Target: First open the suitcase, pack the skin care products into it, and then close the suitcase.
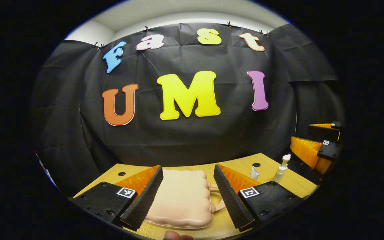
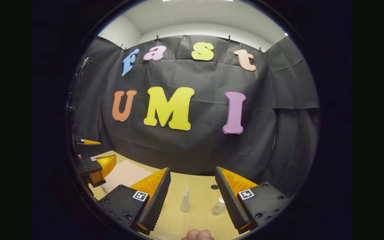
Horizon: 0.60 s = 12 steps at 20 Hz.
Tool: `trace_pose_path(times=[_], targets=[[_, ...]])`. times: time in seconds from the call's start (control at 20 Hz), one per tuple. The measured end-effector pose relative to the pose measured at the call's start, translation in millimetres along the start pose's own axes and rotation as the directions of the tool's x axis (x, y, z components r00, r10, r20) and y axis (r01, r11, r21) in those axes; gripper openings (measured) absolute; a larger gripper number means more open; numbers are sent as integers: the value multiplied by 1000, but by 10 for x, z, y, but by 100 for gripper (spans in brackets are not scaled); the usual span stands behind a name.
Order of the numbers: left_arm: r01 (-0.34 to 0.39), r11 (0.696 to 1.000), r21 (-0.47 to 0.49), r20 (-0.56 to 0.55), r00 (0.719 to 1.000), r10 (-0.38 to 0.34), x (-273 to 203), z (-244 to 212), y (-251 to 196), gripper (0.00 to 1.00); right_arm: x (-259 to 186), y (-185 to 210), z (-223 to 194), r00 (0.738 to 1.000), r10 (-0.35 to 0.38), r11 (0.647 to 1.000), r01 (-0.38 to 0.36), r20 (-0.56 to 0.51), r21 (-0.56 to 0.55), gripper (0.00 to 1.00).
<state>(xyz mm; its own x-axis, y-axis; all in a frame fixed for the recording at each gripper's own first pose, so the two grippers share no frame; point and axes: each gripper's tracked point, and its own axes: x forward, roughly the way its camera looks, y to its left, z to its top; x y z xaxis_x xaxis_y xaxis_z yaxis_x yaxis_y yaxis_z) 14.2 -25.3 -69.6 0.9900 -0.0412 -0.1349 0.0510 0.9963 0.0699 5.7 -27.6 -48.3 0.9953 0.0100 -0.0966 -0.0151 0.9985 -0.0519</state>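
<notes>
In the left gripper view, the left gripper (image 1: 188, 193) hangs low over the wooden tabletop (image 1: 238, 165) with its jaws spread wide and nothing between the pads. The pale pink suitcase (image 1: 182, 198) lies flat and closed directly ahead of it, framed by the two fingers, neither of which seems to touch it. Its long axis appears to run away from the camera toward the black back wall, and its handle (image 1: 216, 197) sticks out to the right, close to the inner face of the right-hand finger. Where the opening seam or zipper runs cannot be made out.

Further right on the tabletop stand the skin care products: a small white tube (image 1: 254, 172) and, just beside it, a clear pump bottle (image 1: 281, 169), both upright. Beyond them, at the far right, the right gripper (image 1: 315, 146) hovers.

In the right gripper view, the right gripper (image 2: 192, 196) is likewise wide open and empty; the tube (image 2: 185, 200) sits upright between its fingers, and the pump bottle (image 2: 218, 206) stands close against the right-hand finger.

By my judgement the suitcase has yet to be opened, and the left gripper is the nearer one for that job; the right is better placed for the products.
</notes>
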Motion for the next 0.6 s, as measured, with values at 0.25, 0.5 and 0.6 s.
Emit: trace_pose_path(times=[0.25, 0.5, 0.6], targets=[[108, 984, 145, -127, 988, -90, 117, -576, -391, 100, -56, -289, -383, 996, -28, 999, 26, -83, -22, 79], [182, 932, 312, -215, 970, -117, 300, -909, -725, 98, -60, -609, -533, 991, -78, 997, 76, -112, -26, 80], [188, 904, 383, -242, 965, -98, 439, -1077, -750, 98, -76, -785, -654, 985, -107, 994, 101, -137, -50, 76]])
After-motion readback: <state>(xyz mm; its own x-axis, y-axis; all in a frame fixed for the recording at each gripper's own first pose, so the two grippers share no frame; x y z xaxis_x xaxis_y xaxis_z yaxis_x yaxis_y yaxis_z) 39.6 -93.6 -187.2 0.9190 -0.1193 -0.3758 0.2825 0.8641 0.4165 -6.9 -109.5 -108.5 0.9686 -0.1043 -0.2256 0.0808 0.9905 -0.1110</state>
